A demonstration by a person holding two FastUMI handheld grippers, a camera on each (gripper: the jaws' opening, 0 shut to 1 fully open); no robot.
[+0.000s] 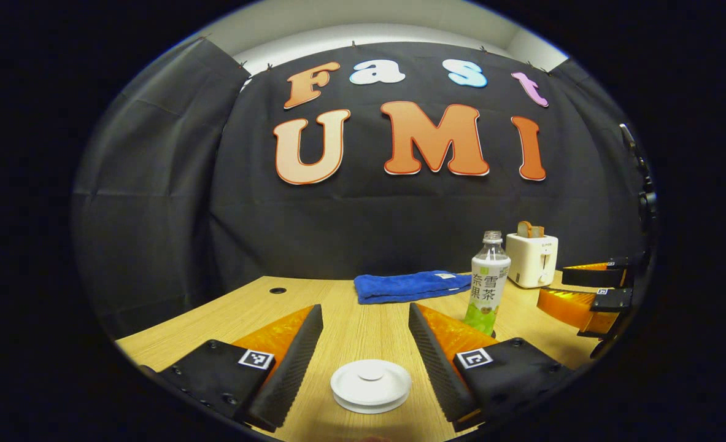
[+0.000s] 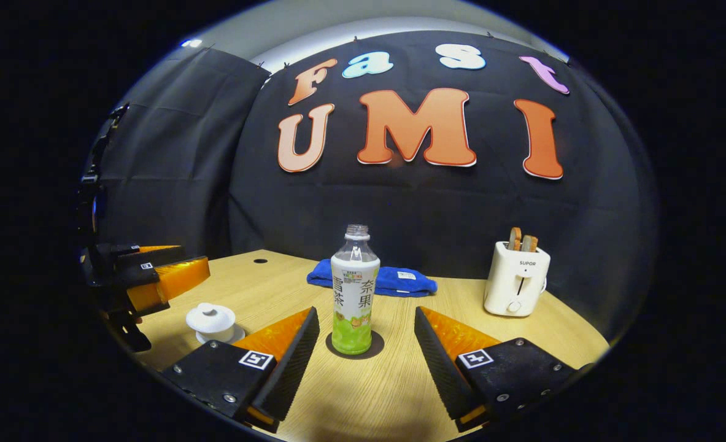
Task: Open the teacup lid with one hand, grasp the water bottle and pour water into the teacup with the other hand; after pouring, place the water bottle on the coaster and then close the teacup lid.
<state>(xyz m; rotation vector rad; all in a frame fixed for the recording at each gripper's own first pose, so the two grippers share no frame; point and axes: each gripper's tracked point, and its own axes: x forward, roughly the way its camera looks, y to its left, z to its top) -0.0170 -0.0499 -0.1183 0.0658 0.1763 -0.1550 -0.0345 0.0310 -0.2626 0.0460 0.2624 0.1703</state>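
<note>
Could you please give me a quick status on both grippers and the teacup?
Left gripper open above the lidded teacup. Right gripper open, facing the water bottle on its coaster. Nothing in the way.

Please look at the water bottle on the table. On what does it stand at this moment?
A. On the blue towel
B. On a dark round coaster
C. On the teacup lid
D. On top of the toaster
B. In the right gripper view the water bottle stands upright on a dark round coaster, in front of the blue towel and apart from the toaster and the lidded teacup.
</note>
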